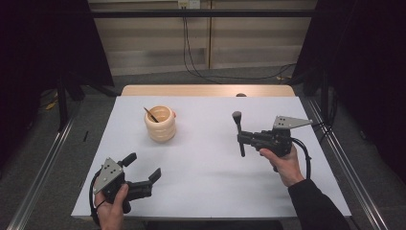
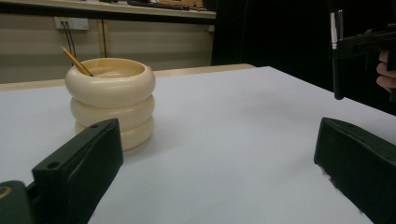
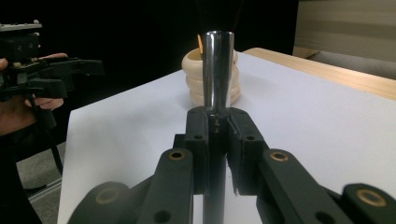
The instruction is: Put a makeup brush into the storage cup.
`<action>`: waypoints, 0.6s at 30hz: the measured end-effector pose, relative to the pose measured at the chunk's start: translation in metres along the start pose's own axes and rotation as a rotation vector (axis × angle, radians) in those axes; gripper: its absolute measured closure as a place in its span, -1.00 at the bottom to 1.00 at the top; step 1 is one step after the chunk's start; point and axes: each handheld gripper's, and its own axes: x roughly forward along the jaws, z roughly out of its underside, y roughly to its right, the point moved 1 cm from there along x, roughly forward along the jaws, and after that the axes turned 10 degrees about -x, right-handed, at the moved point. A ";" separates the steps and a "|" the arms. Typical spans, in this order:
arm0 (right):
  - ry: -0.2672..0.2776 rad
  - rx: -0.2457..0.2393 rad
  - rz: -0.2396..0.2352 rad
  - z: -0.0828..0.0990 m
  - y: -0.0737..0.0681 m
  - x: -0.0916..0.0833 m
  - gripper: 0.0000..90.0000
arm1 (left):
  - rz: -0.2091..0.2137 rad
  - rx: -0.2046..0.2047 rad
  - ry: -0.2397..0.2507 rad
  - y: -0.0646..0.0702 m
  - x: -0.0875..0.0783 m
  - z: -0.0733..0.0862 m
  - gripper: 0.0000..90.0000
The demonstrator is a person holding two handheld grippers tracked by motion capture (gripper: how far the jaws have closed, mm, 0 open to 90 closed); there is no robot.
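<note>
From above, the right gripper point(image 1: 241, 138) pinches a brush point(image 1: 238, 132) by its handle, bristles up, over the white table point(image 1: 210, 163). The left gripper point(image 1: 142, 168) rests low near the front edge, its jaws wide apart and holding nothing.

In the left gripper view, a cream pot point(image 2: 111, 100) with a stick point(image 2: 75, 61) stands ahead.

In the right gripper view, the jaws squeeze the brush point(image 3: 217, 74) between them, and it stands straight up.

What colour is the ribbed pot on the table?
Cream pot, best seen in the left gripper view.
</note>
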 end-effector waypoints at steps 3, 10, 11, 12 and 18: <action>0.009 0.000 -0.011 -0.001 -0.002 0.001 0.75 | 0.015 0.010 -0.004 0.004 0.005 -0.002 -0.98; 0.001 -0.010 -0.022 -0.002 -0.006 0.005 0.75 | 0.040 0.024 -0.014 0.012 0.014 -0.008 -0.98; 0.001 -0.011 -0.028 -0.002 -0.007 0.006 0.75 | 0.040 0.021 -0.015 0.013 0.015 -0.008 -0.98; -0.001 -0.011 -0.027 -0.002 -0.008 0.007 0.76 | 0.046 0.024 -0.017 0.014 0.016 -0.009 -0.98; -0.003 -0.019 -0.040 -0.002 -0.011 0.011 0.76 | 0.070 0.033 -0.015 0.021 0.025 -0.014 -0.98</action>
